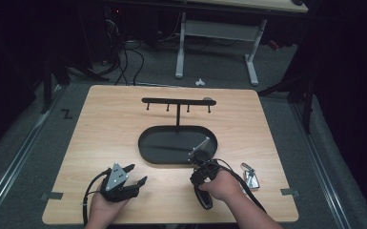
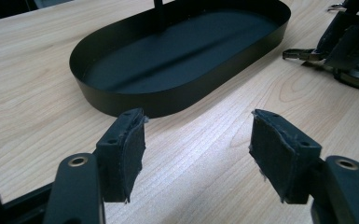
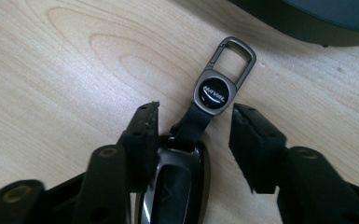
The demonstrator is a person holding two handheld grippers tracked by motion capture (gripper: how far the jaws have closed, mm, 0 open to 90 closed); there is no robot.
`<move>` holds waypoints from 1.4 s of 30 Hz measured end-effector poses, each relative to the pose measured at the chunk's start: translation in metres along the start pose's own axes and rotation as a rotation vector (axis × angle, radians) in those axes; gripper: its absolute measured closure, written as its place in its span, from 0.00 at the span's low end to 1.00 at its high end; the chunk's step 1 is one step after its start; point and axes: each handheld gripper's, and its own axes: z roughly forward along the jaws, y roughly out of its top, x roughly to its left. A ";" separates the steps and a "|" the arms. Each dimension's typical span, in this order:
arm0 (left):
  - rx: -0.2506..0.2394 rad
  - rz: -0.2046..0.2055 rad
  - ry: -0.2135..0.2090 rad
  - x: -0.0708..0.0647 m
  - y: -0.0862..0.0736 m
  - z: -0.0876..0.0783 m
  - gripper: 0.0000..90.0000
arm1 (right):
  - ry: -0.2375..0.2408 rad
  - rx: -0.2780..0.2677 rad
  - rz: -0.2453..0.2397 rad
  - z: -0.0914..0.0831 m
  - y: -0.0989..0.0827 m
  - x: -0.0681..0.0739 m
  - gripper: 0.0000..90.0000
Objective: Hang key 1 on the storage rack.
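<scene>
Step in hand, as I read it: picking the car key up off the tabletop. In the right gripper view the right gripper [image 3: 193,123] straddles the key fob [image 3: 175,186] low in the frame; the jaws are apart, the left pad looks to be touching the fob's edge, the right pad stands clear of it, so no grip yet. The fob's short strap runs up to a round badge and a metal clip [image 3: 228,58] lying flat on the wood at upper centre, just short of the tray edge. Next move, by my judgement: close squarely on the fob body, not the strap, then lift and carry it toward the hook stand. In the high view the right hand [image 1: 224,185] sits at lower centre-right, gripper pointing up-frame at the tray's near right end. A second bunch of keys [image 1: 250,174] lies just to its right. The left gripper [image 1: 132,174] rests at lower left on the tabletop [image 1: 100,133], jaws wide apart and empty, aimed at the tray. Farther up: the black oval tray [image 1: 147,148], with the hook stand [image 1: 177,101] rising from it, its pegs apparently bare.
</scene>
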 end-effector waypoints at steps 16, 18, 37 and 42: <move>0.009 0.013 0.003 -0.002 0.001 0.001 0.40 | -0.055 0.057 -0.067 0.008 0.003 0.007 0.83; 0.009 0.015 0.004 -0.002 0.000 0.000 0.40 | -0.056 0.060 -0.089 0.009 0.003 0.006 0.83; -0.005 -0.037 -0.010 0.004 -0.002 -0.006 0.43 | -0.063 0.081 -0.136 0.010 -0.002 0.007 0.88; 0.001 -0.031 -0.010 0.004 -0.003 -0.005 0.42 | -0.055 0.069 -0.147 0.010 -0.004 0.006 0.89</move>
